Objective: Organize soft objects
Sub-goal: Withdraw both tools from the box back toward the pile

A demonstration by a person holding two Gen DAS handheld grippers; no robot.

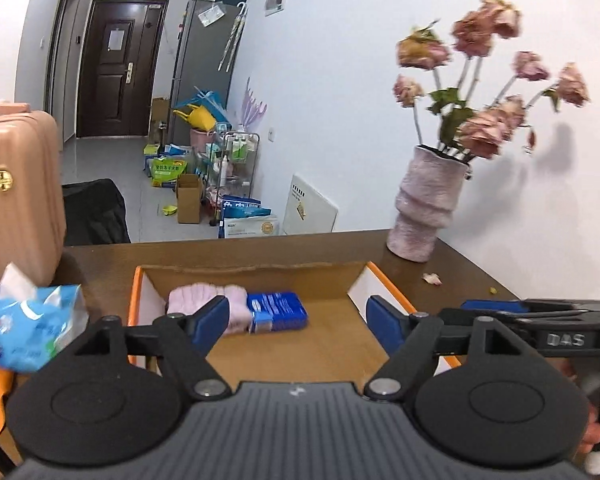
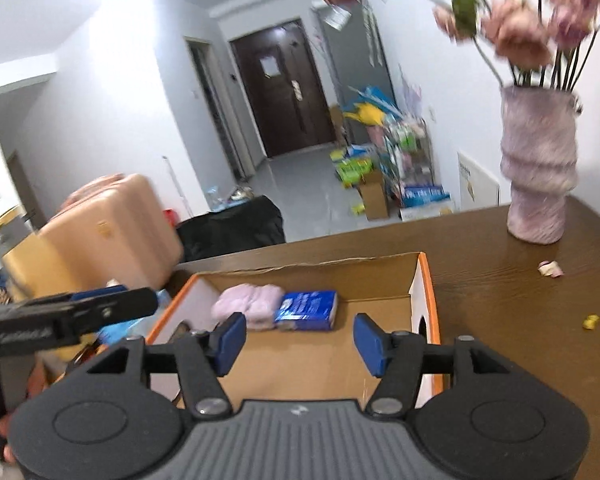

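An open cardboard box (image 1: 268,270) with orange edges sits on the brown table; it also shows in the right wrist view (image 2: 424,280). Inside at its far left lie a folded pink soft cloth (image 1: 196,296) (image 2: 246,304) and a blue tissue pack (image 1: 278,310) (image 2: 308,308), side by side. My left gripper (image 1: 298,320) is open and empty above the box's near side. My right gripper (image 2: 300,342) is open and empty above the box too. A blue pack of tissues (image 1: 28,320) lies on the table left of the box.
A pink vase (image 1: 424,208) (image 2: 538,168) of dried flowers stands at the table's far right corner, with fallen petals (image 2: 550,269) near it. A peach suitcase (image 1: 16,188) (image 2: 112,224) stands left of the table. Clutter lines the hallway floor behind.
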